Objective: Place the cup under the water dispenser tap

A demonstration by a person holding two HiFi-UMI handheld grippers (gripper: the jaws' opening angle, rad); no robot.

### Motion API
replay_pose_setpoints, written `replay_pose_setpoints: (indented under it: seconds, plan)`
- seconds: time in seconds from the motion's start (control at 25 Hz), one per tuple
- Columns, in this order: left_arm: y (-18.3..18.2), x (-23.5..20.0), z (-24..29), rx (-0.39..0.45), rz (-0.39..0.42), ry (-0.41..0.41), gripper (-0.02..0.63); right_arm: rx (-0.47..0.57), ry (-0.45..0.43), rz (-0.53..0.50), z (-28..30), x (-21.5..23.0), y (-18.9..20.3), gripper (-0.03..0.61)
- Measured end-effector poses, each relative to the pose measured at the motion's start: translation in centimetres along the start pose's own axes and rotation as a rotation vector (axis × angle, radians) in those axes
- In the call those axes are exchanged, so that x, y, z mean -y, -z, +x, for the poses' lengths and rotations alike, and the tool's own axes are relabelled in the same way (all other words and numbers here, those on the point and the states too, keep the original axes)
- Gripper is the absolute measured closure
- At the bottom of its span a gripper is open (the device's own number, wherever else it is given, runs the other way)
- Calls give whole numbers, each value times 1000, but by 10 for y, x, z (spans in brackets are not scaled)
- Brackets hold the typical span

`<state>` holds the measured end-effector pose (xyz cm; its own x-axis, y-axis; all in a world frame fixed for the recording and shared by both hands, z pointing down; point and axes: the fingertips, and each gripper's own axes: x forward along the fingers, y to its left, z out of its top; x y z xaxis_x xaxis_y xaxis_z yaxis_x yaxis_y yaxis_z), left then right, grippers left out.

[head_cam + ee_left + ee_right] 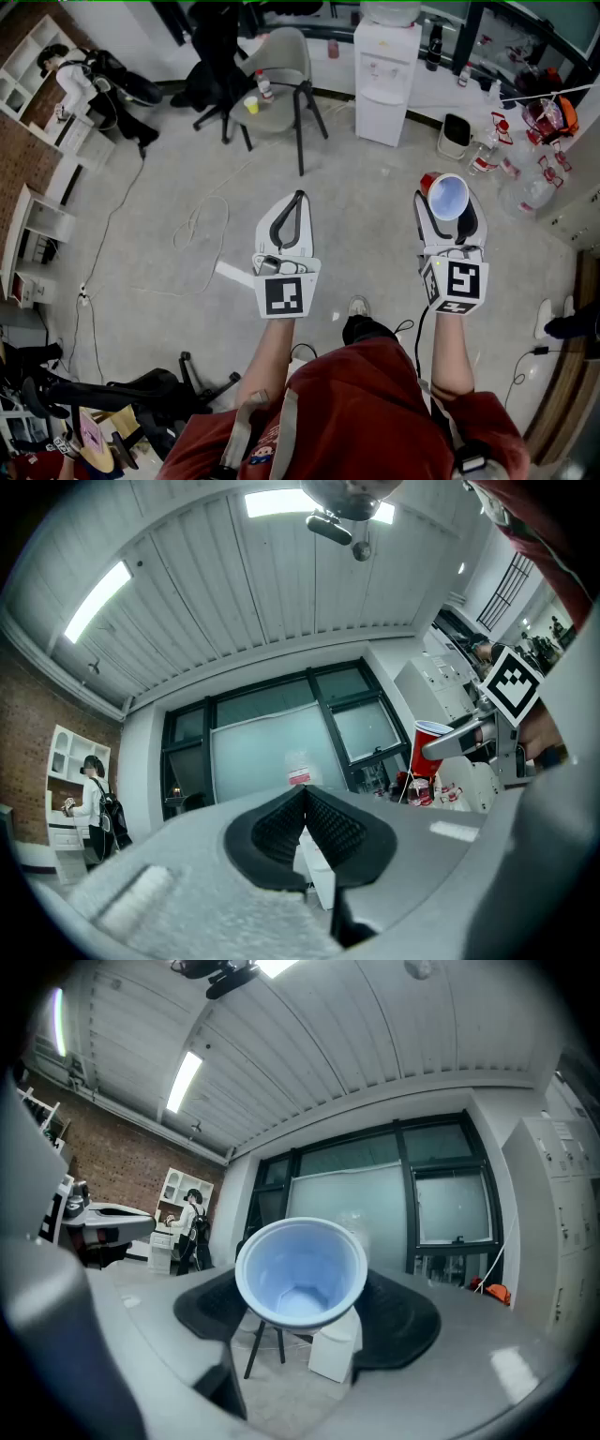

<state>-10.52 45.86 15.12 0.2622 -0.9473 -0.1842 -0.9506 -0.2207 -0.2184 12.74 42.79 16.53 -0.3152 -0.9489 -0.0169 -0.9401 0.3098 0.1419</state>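
**Cup in the right gripper, well short of the dispenser**

At the far left a person (80,75) stands by a white shelf (28,56) against a brick wall; a thin cable (202,225) loops over the grey floor (169,178) nearer in; a grey chair (281,70) stands far off, with a small yellow cup (251,105) and a bottle (265,86) on its seat.

The left gripper (299,197) is held out over the floor, its jaws closed tight on each other with nothing between them; in the left gripper view the dark pads (281,827) meet along one line.

The white dispenser (386,80) stands at the far wall, a water bottle on top, just right of the chair.

The right gripper (448,201) is held out beside the left one, its jaws spread wide and clamped on the cup (448,197); the cup is red outside and pale inside, and fills the gap between the jaws (300,1274); it hangs in the air over the floor, well apart from the dispenser, which lies farther off and a little to the left; its mouth is turned up towards the person, and the inside looks empty.

Clear bottles (525,187) crowd the far right.
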Motion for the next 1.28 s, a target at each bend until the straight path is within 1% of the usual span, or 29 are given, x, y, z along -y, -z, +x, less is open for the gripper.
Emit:
replay_pose_setpoints:
  seconds: [0.2,0.4,0.6,0.8,1.04,1.28]
  plan:
    - [9,3,12,-11,2,16,614,-15,4,2,9,5,10,239]
    - [21,10,36,-25,5,39,614,-46,0,26,27,13,29,236]
    - [34,15,73,-47,-3,53,614,-71,-8,53,56,28,47,235]
    - [52,26,121,-73,-6,67,614,-95,-6,80,89,57,70,235]
    - [65,35,167,-89,-11,79,614,-120,-3,85,122,81,89,236]
    - [72,36,194,-76,-2,96,614,-136,10,92,140,93,99,236]
